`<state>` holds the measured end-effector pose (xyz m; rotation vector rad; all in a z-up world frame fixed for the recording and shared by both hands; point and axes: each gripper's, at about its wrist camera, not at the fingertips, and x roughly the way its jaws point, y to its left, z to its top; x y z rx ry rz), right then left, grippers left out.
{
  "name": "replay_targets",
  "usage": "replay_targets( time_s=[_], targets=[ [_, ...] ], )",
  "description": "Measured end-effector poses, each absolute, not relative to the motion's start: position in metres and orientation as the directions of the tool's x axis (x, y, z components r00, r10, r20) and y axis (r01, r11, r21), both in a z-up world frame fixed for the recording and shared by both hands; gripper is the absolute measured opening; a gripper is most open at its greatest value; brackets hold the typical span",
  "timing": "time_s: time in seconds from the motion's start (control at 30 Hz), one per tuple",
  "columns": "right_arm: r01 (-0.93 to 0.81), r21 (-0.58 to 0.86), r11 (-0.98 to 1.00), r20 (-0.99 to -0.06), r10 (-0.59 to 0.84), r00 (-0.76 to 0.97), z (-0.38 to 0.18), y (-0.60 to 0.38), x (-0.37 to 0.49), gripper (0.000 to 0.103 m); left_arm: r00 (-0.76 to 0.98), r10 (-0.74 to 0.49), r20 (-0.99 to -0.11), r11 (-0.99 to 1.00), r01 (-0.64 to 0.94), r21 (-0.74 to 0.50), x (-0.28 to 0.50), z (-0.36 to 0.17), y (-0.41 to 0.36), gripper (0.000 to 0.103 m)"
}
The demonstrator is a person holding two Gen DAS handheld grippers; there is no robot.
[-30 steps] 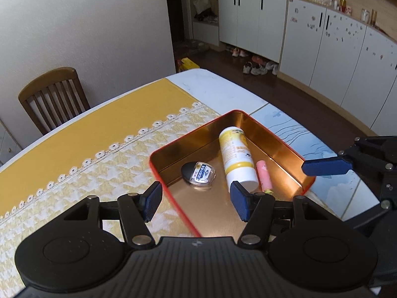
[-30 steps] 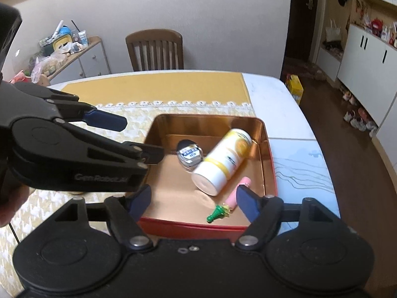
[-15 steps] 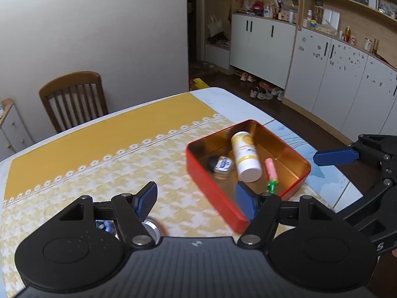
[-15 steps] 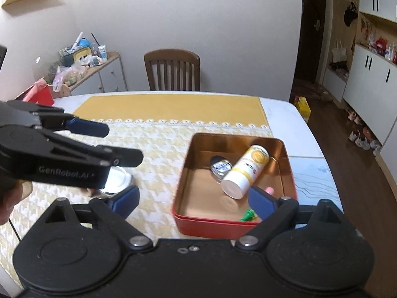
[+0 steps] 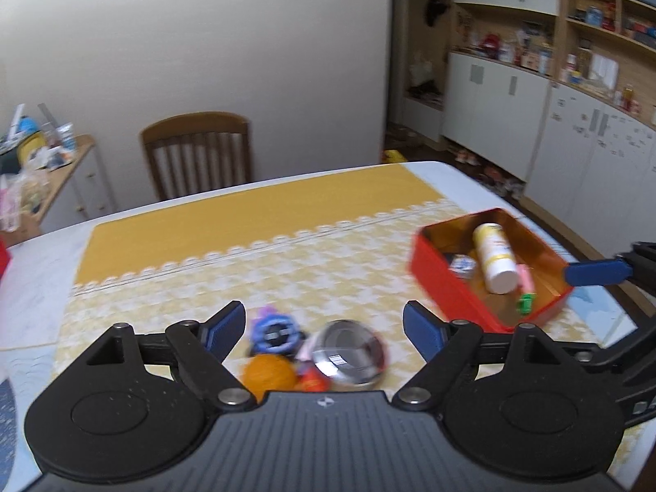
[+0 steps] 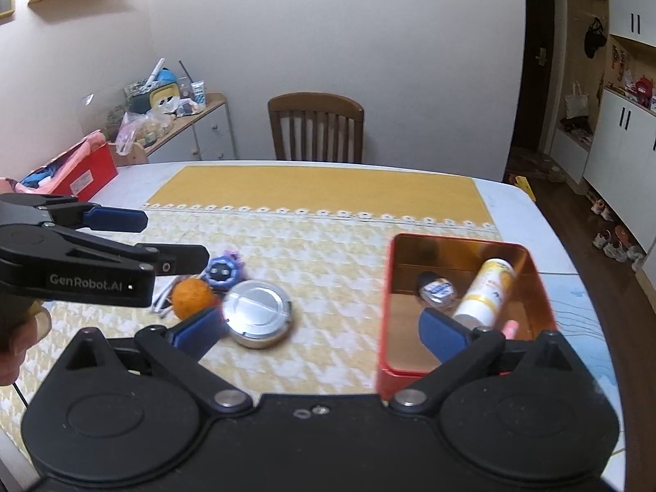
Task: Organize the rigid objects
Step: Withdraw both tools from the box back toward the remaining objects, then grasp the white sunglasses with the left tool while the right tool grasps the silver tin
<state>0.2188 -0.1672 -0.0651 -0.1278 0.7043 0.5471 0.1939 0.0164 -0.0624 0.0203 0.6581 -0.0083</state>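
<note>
A red tin tray [image 5: 447, 281] [image 6: 387, 287] on the yellow tablecloth holds a white-and-yellow bottle [image 5: 494, 256] [image 6: 486, 291], a small dark oval case [image 5: 462, 264] [image 6: 436, 289], a pink tube [image 5: 525, 276] and a green piece [image 5: 525, 302]. To its left lie a round silver tin [image 5: 348, 350] [image 6: 259, 312], an orange ball [image 5: 268, 375] [image 6: 192, 296] and a blue-purple toy [image 5: 274, 330] [image 6: 223, 272]. My left gripper [image 5: 324, 326] [image 6: 172, 242] is open and empty above these loose things. My right gripper [image 6: 322, 328] is open and empty, between the silver tin and the tray.
A wooden chair [image 6: 315, 127] stands at the table's far side. A side cabinet with clutter [image 6: 172, 102] and a red box [image 6: 82, 172] are at the left. White cupboards [image 5: 574, 151] line the right wall. White cords [image 6: 162, 301] lie beside the ball.
Both grippers have pulled back and swung left, away from the tray. The silver tin, orange ball and blue toy have come into view under the left gripper.
</note>
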Motion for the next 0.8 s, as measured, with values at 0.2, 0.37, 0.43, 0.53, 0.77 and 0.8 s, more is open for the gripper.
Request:
replay_targets(
  time_s=[0.2,0.37,0.43,0.53,0.77,0.8],
  targets=[
    [-0.53,0.068,0.845,-0.662,0.436,0.61,-0.071,-0.138,0.216,0.103,0.786,0.075,-0.614,0.997,-0.068,0.035,0.187,-0.076,0.062,0.084],
    [-0.541,0.06,0.839,-0.678,0.432,0.595,-0.079,-0.119,0.22,0.103,0.761,0.124,-0.637,0.992,-0.107,0.065,0.186,-0.098,0.097,0.085],
    [-0.54,0.042,0.841,-0.686,0.417,0.597,-0.083,-0.112,0.223,0.103,0.748,0.135,-0.65,0.991,-0.113,0.076,0.187,-0.107,0.104,0.084],
    [-0.541,0.016,0.841,-0.698,0.397,0.596,-0.089,-0.101,0.227,0.103,0.744,0.135,-0.654,0.991,-0.095,0.096,0.189,-0.123,0.111,0.084],
    [-0.506,0.01,0.862,-0.738,0.348,0.579,-0.106,-0.086,0.248,0.103,0.711,0.155,-0.686,0.987,-0.091,0.13,0.201,-0.153,0.12,0.084],
    [-0.5,0.015,0.866,-0.743,0.344,0.574,-0.108,-0.085,0.251,0.103,0.707,0.153,-0.691,0.988,-0.09,0.126,0.203,-0.157,0.121,0.084]
  ],
)
